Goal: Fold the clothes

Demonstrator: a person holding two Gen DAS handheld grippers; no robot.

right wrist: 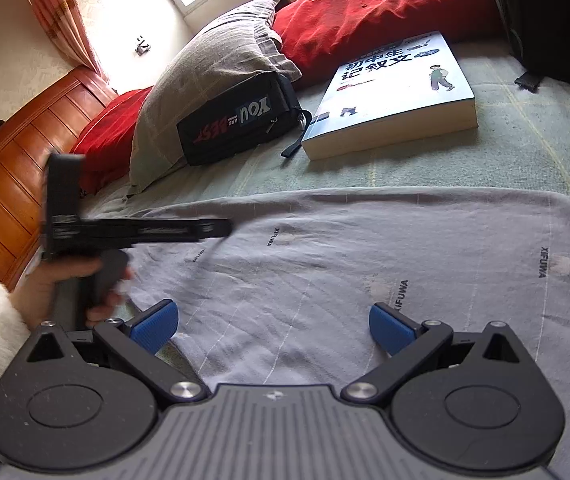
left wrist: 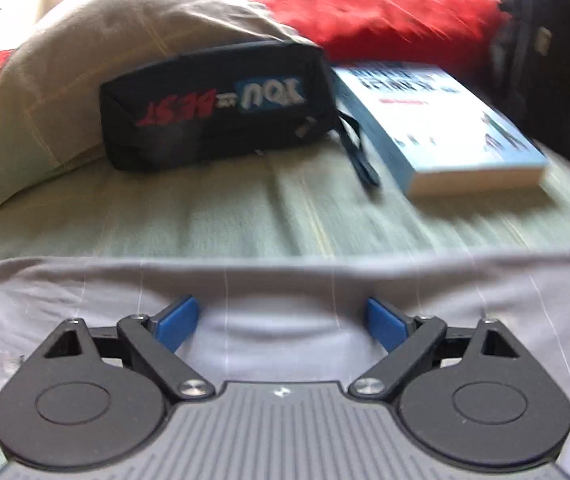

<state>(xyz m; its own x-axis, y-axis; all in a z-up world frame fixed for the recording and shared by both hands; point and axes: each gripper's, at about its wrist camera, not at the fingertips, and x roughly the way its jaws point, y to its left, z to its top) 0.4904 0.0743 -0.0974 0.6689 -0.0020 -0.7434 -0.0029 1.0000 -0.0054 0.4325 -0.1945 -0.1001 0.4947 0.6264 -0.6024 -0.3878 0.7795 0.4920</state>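
Black pouch point(right wrist: 241, 122): "YOU ARE BEST". Grey garment point(right wrist: 365, 280): "XIFUWA" (repeated). Book point(right wrist: 397, 92): "初中生记叙文".

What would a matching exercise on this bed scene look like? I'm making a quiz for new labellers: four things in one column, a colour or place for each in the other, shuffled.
Things:
1. pouch
2. book
3. garment
4. pillow

Descriptions:
A. grey, spread flat nearest both grippers
B. black, leaning against the pillow
C. beige, in front of the red cushions
D. light blue cover, lying flat to the right of the pouch

Pairs: 1-B, 2-D, 3-A, 4-C
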